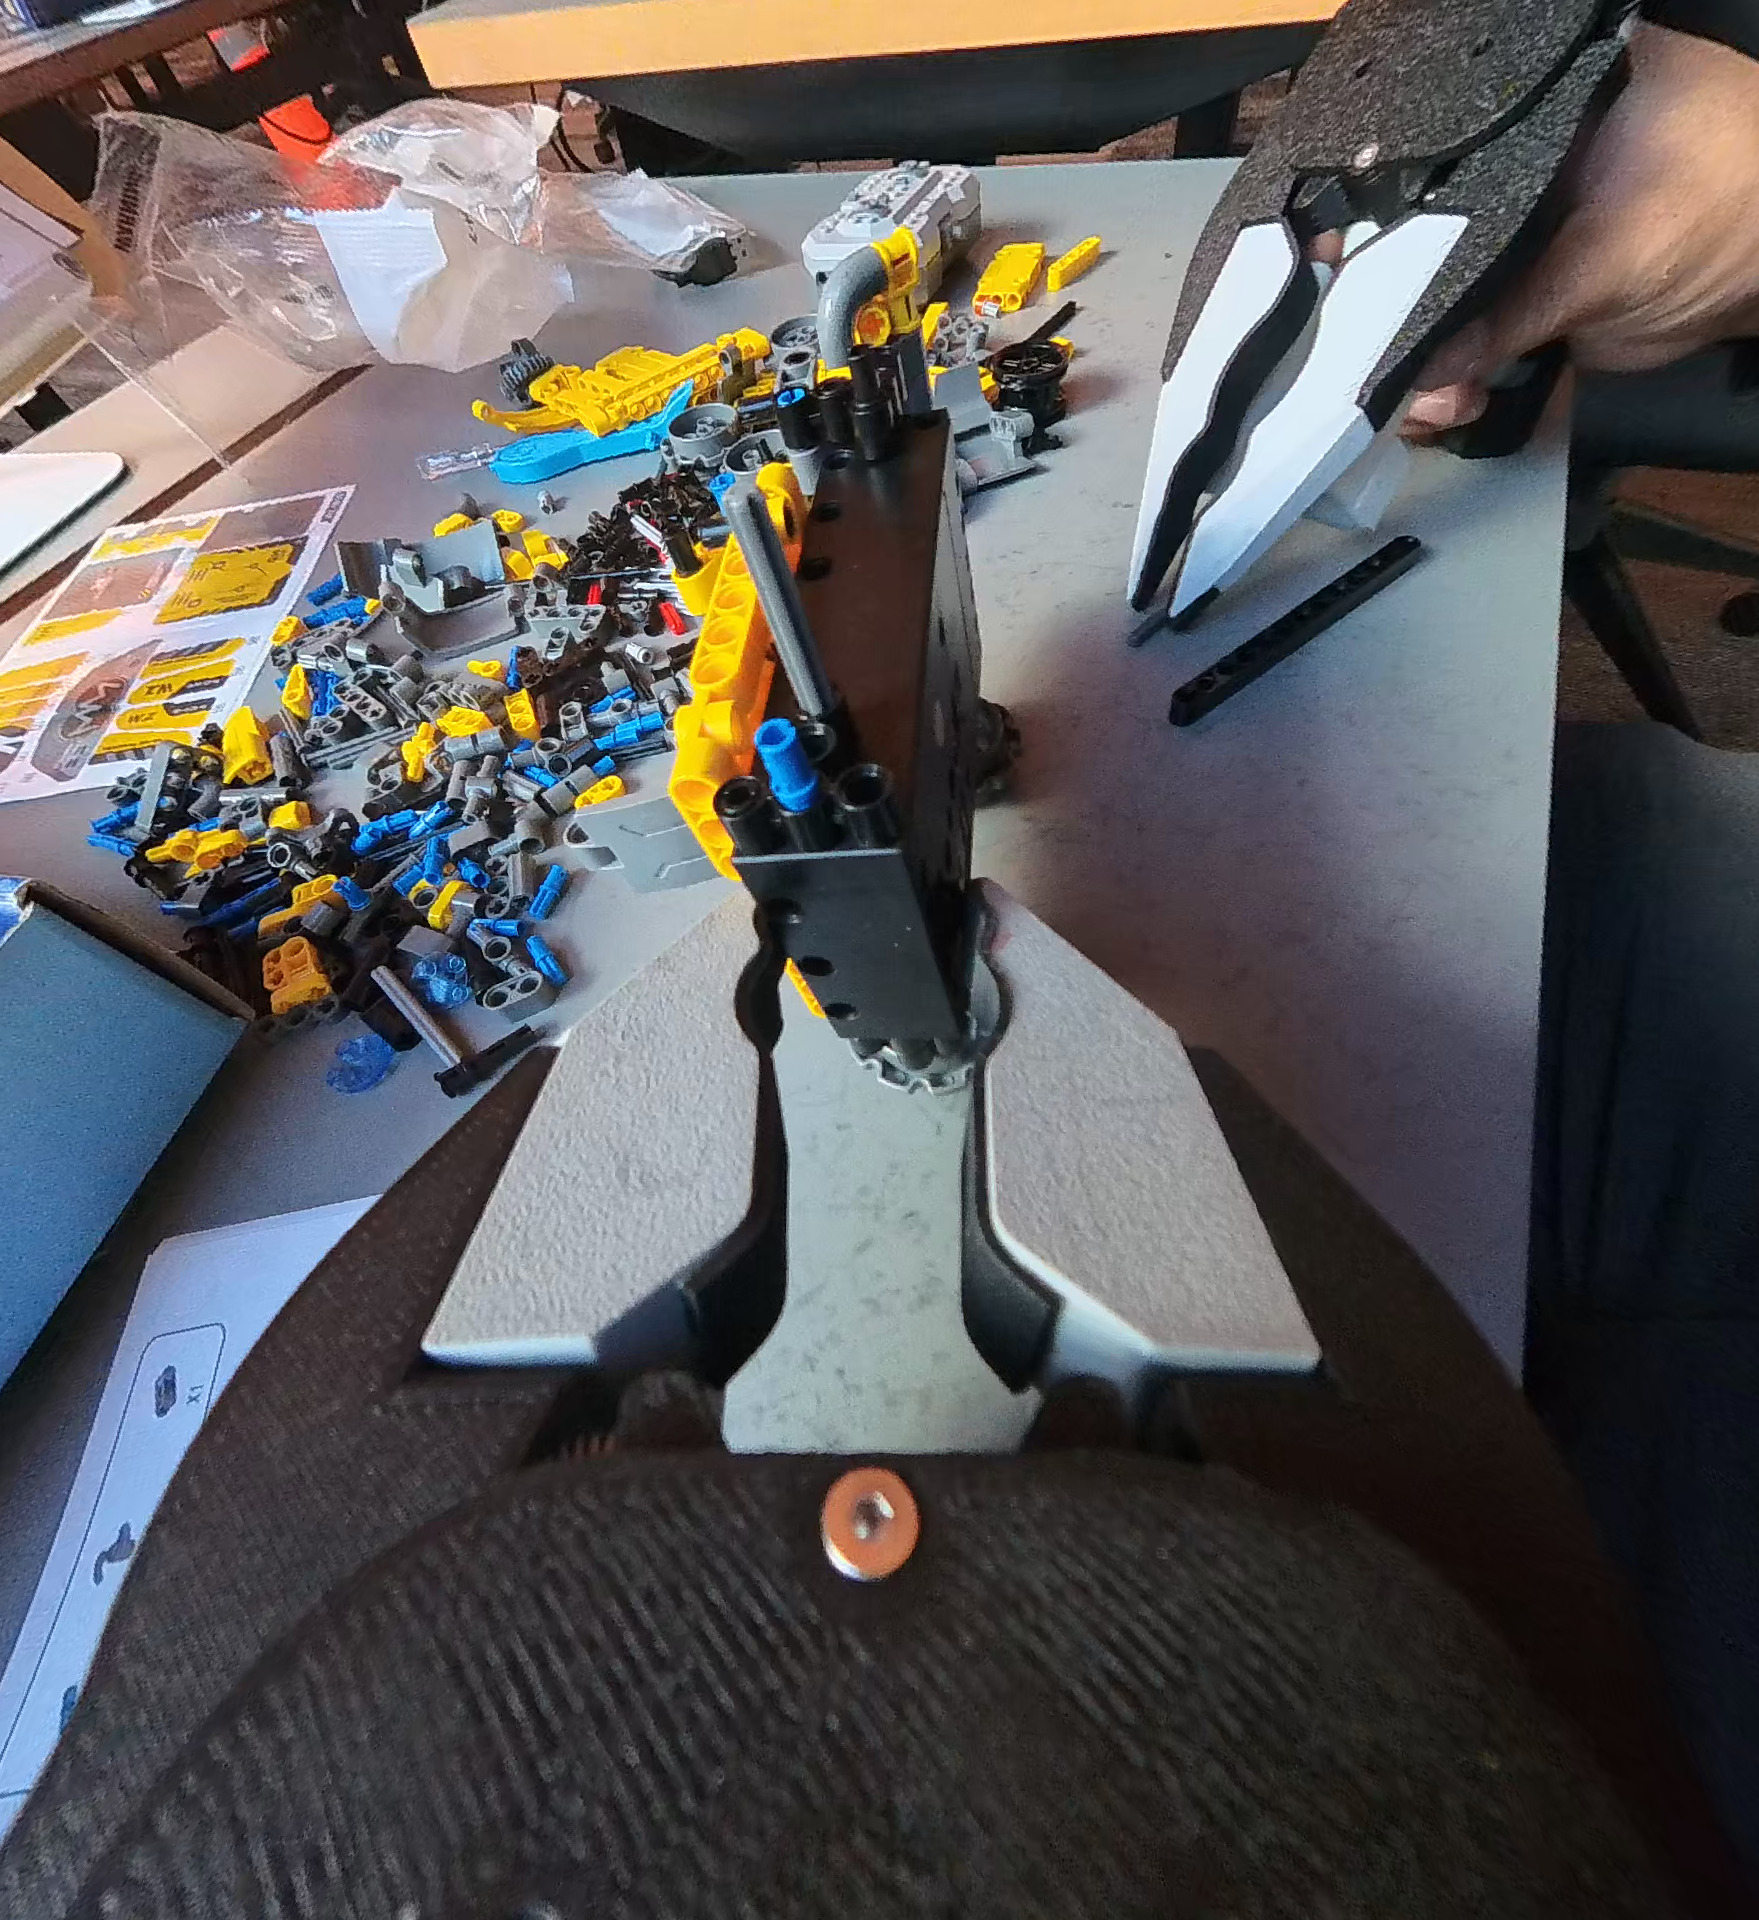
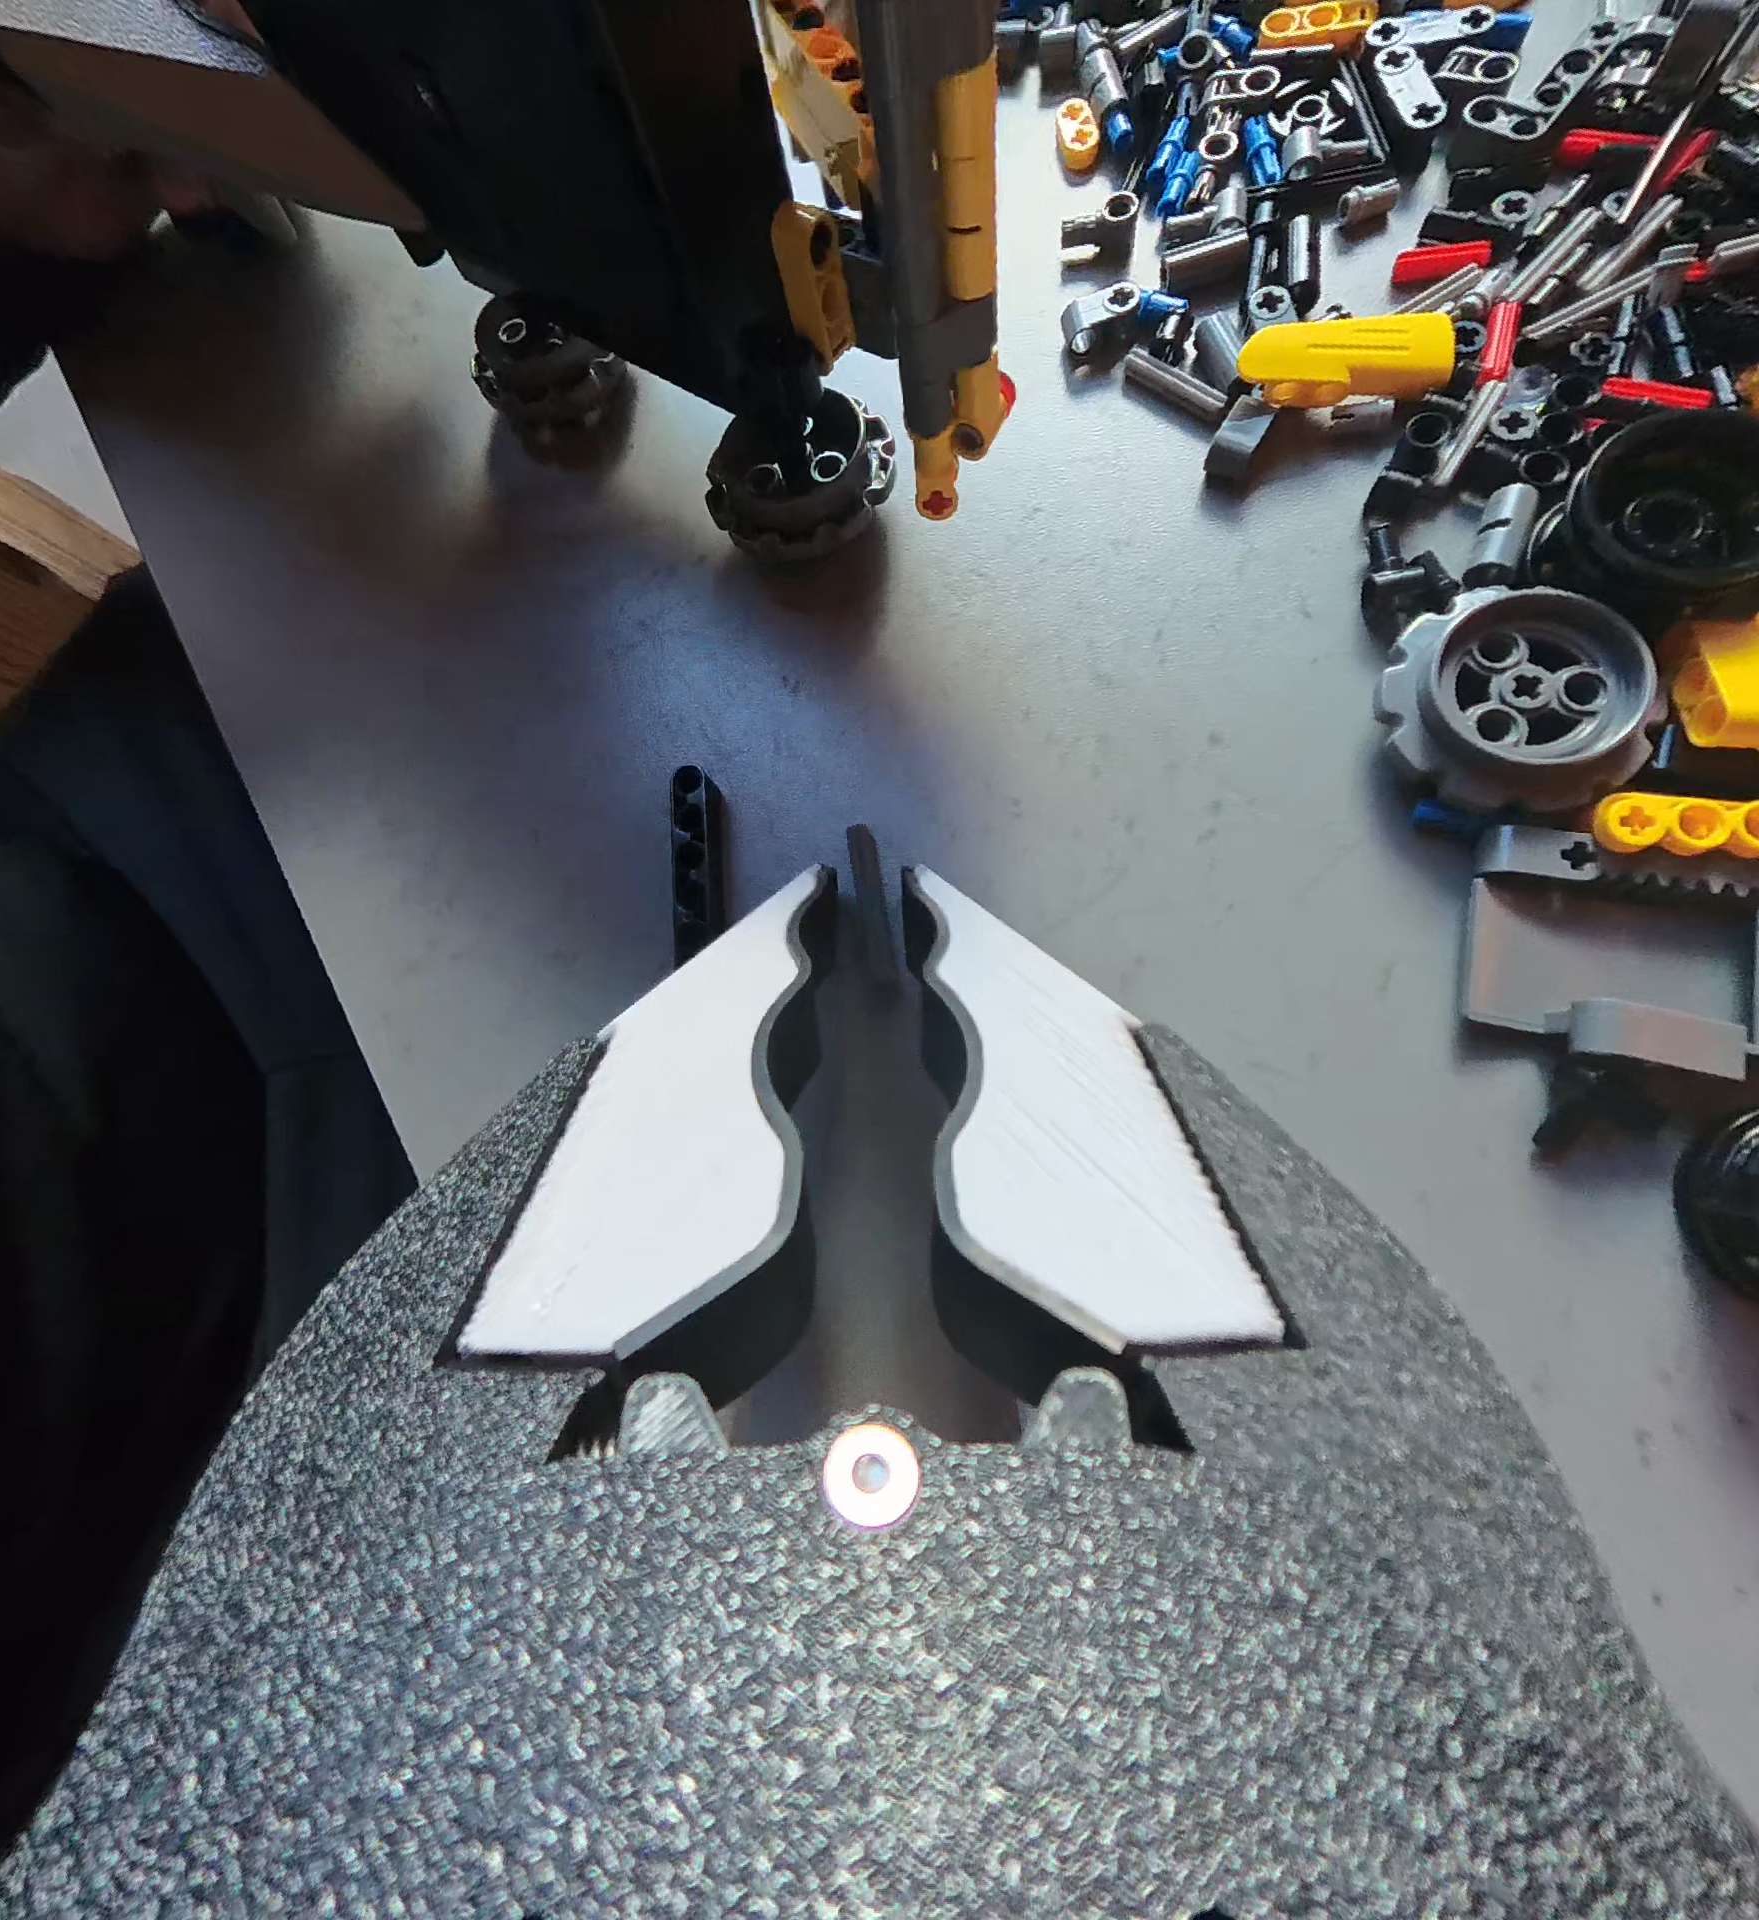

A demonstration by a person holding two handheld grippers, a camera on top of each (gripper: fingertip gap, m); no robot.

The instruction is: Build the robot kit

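Left gripper (image 1: 870, 971) clamps the near end of a black-and-yellow brick-built chassis (image 1: 854, 665), held raised and tilted, far wheels (image 2: 802, 483) on or just above the grey table (image 1: 1270, 883), underside likely exposed for fitting. Right gripper (image 2: 870, 883) is down at the table, fingers narrowed around a short black pin (image 2: 873, 914); can't tell if they actually pinch it. A long black beam (image 1: 1290, 629) lies just beside its tips. Loose parts pile (image 1: 459, 727) stays within reach left of the chassis, sticker sheet (image 1: 127, 644) beyond it.
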